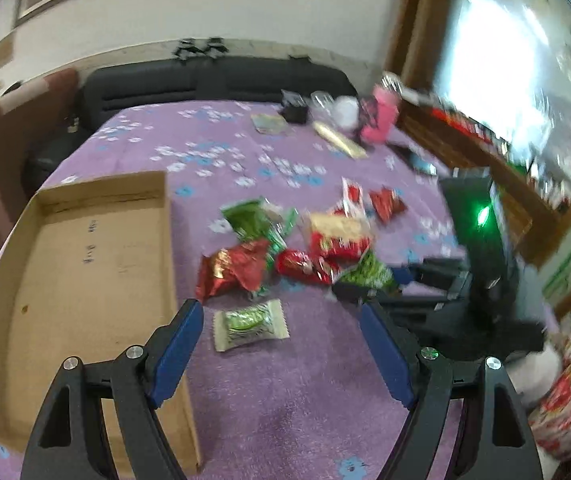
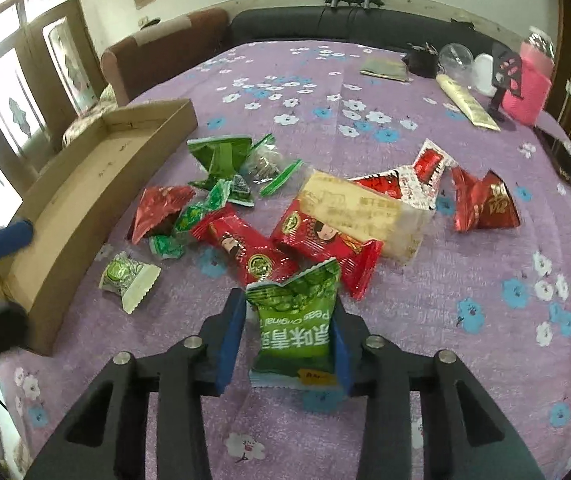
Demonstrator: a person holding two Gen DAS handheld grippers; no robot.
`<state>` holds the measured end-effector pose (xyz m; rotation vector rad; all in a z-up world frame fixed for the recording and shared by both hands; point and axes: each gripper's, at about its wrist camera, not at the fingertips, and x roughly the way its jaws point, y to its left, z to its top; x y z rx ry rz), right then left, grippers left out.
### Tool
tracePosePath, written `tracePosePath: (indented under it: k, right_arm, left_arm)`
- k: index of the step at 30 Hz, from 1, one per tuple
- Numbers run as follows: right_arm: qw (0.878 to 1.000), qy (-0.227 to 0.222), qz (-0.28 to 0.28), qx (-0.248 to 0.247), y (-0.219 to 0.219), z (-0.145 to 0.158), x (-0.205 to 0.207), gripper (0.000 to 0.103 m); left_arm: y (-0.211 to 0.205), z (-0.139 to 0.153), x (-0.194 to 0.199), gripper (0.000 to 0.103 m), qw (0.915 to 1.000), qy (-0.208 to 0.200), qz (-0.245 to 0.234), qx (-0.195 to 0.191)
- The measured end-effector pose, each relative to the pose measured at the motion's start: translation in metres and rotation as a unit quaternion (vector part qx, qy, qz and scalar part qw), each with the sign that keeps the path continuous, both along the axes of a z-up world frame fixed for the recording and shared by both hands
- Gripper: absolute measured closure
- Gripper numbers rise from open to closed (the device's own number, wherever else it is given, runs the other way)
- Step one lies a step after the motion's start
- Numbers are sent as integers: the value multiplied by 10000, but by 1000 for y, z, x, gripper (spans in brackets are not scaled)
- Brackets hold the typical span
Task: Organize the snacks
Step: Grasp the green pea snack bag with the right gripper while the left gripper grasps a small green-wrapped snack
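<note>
On green packet (image 2: pixel 295 320): "Peas Original".

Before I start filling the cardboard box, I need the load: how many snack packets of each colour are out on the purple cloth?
Red packets: 4
Red-and-white packet: 1
Green packets: 3, including the peas packet in the right hand-held gripper
Small green sweets: about 3
Clear zip bag: 1
Cream packet: 1
Total: 13

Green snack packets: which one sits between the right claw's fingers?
The green peas packet, printed with large white characters; the right claw grips it, while other green packets lie loose on the cloth.
</note>
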<state>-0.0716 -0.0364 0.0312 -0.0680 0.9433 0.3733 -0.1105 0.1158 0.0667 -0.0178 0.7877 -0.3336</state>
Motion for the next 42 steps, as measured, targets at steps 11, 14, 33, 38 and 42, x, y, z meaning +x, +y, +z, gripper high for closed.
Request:
tracePosePath:
  k: [11,14,33,38,42]
  right_arm:
    - [9956,-557,-542,521,-38,14,-4,67]
    - [9948,-527,-561,662,-42,15,-1,67]
    - [9927,-239,-638,997,-52,11,4,66]
    - [9924,-208,-683,998,-54,10,6,66]
    - [9924,-168,-700,998,-54,8,7,66]
  left_arm:
    - [-24,-38,47,19,9948,597,38,829]
    - [-28,-50,53,21,9926,903,-148,793]
    - [-40,-55,23,33,9878,1033,-376,1099]
    - [-39,-54,30,61,9905,844,-30,1083]
    - [-29,-51,28,72,9923,767,57,974]
